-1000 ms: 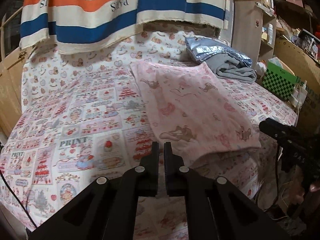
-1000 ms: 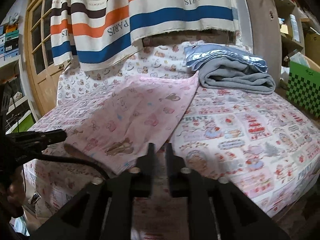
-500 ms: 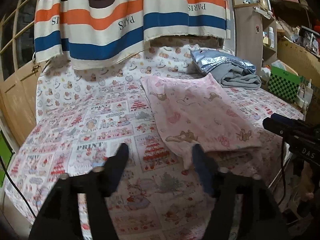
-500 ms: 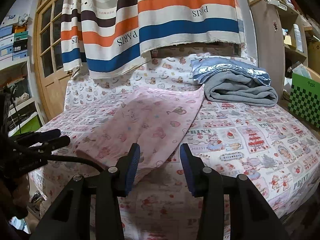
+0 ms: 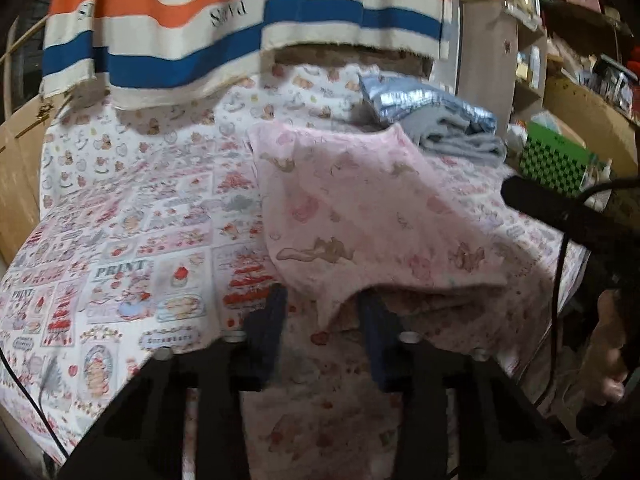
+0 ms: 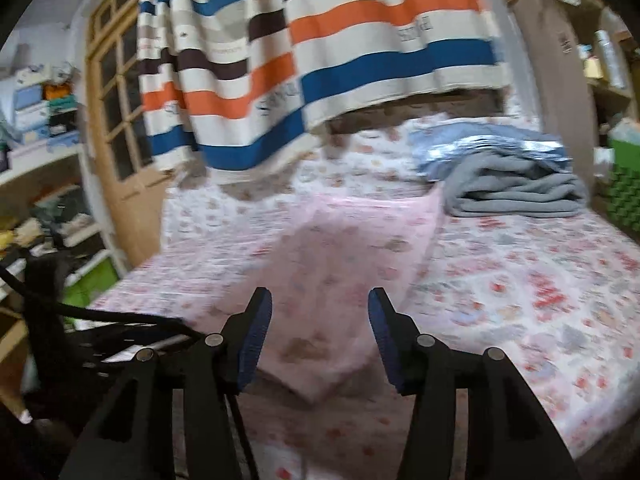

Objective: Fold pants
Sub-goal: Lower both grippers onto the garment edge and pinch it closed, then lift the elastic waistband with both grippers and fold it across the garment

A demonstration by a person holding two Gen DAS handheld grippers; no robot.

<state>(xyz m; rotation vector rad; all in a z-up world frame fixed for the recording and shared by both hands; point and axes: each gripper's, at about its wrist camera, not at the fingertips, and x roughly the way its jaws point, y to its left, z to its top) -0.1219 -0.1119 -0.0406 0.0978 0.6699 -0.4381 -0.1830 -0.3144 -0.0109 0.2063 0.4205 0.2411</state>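
The pink pants [image 5: 372,216] lie flat on the bed [image 5: 132,240], folded lengthwise, with the near end at the bed's front edge just ahead of both grippers. On the left gripper [image 5: 322,312] the jaws are closing, and the loose near corner of the pants hangs down between the fingers — the pads do not press on it yet, so nothing is gripped. That corner droops free of the bedding, which makes it the easy place to pinch without catching the sheet.

On the right gripper [image 6: 316,320] the jaws are opening, with the other near corner of the pants [image 6: 332,280] lying between and just beyond the fingertips, untouched. Both grippers aim at the same short edge, probably so the end can be carried away from them toward the far end — beyond which the grey blanket [image 6: 516,192] sits well ahead of the right jaws.
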